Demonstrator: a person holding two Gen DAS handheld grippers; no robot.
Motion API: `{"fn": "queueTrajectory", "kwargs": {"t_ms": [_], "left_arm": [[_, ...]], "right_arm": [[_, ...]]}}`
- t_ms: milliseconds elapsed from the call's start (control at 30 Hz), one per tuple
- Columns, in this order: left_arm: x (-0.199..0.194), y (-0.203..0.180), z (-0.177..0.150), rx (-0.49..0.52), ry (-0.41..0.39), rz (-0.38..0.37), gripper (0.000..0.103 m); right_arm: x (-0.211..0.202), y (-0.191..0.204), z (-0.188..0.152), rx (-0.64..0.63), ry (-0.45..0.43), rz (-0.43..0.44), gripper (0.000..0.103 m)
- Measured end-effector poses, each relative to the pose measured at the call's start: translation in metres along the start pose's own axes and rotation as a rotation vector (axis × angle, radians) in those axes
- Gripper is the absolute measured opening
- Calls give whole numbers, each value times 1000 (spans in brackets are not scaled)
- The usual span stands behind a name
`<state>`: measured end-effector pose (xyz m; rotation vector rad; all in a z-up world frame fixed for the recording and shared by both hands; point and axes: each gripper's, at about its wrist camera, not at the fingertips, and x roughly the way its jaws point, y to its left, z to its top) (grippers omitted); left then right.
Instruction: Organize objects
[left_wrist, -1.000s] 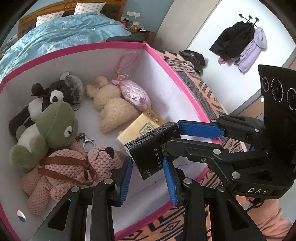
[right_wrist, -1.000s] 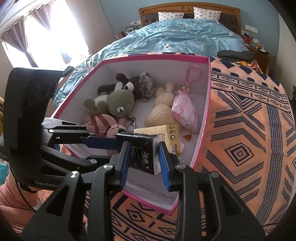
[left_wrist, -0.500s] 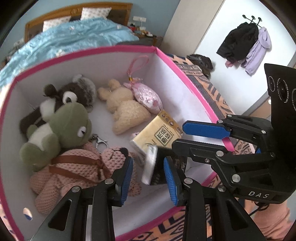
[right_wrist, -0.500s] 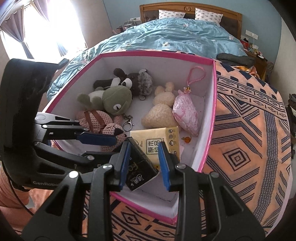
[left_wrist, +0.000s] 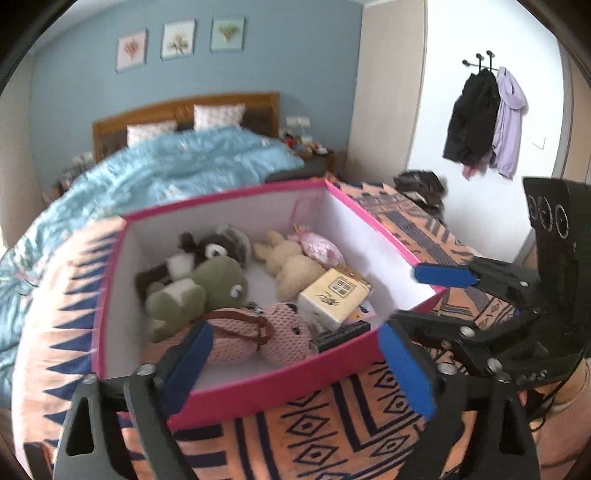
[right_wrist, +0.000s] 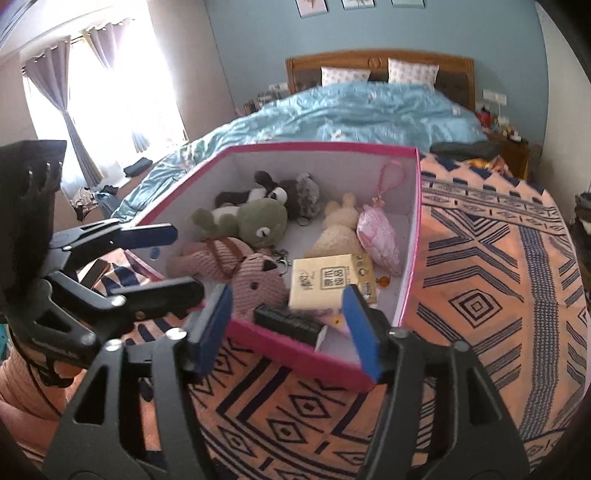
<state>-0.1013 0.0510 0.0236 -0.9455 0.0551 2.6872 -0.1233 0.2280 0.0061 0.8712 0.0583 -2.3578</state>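
A pink-rimmed box (left_wrist: 266, 384) (right_wrist: 303, 349) with white inner walls sits on a patterned orange blanket. Inside lie a black packet (left_wrist: 340, 335) (right_wrist: 286, 321) by the near wall, a yellow tissue pack (left_wrist: 334, 295) (right_wrist: 325, 280), a pink knitted bear (left_wrist: 255, 338) (right_wrist: 236, 266), a green frog plush (left_wrist: 201, 286) (right_wrist: 258, 221), a cream bunny (left_wrist: 291, 264) and a pink pouch (right_wrist: 378, 238). My left gripper (left_wrist: 295, 365) hovers before the box, its jaws opening, nothing between them. My right gripper (right_wrist: 288, 328) is beside it, jaws opening too, the packet lying loose beyond them.
The orange blanket (right_wrist: 480, 295) covers the bed's foot around the box. A blue duvet (right_wrist: 369, 110) and wooden headboard (left_wrist: 184, 114) lie beyond. Coats (left_wrist: 484, 122) hang on the right wall. A curtained window (right_wrist: 103, 110) is at the left. A person's pink sleeve (right_wrist: 22, 387) shows low.
Both grippers let go of the black packet, which dropped flat into the box by its near wall. Both jaws spread wide and pulled back from the box, lifting slightly.
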Motion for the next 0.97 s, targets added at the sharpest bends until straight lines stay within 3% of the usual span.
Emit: {"fn": "queueTrajectory", "kwargs": {"t_ms": [133,167,367,467,733,967], "left_arm": [[-22,4,-21,-24,-71,62,95],[-25,7,-27,-41,-78,74,95],[-31,22,-55,-133,-75,134,95],[-31,22,-66,-126,-67,188,95],[-34,6,-89,-66,-52,244,95],[-31,5,-97,-87,-31,239,95]], "right_arm": [[-16,14,-19,-2,-90,-83,100],[-18,17,-24,-2,-107,-96,102],[-16,33,-54,-5,-101,-157,103],[-14,36,-67,16,-100,-159,103],[-11,47,-80,13,-72,-135,103],[-9,58,-86,-10,-70,-136,103]]}}
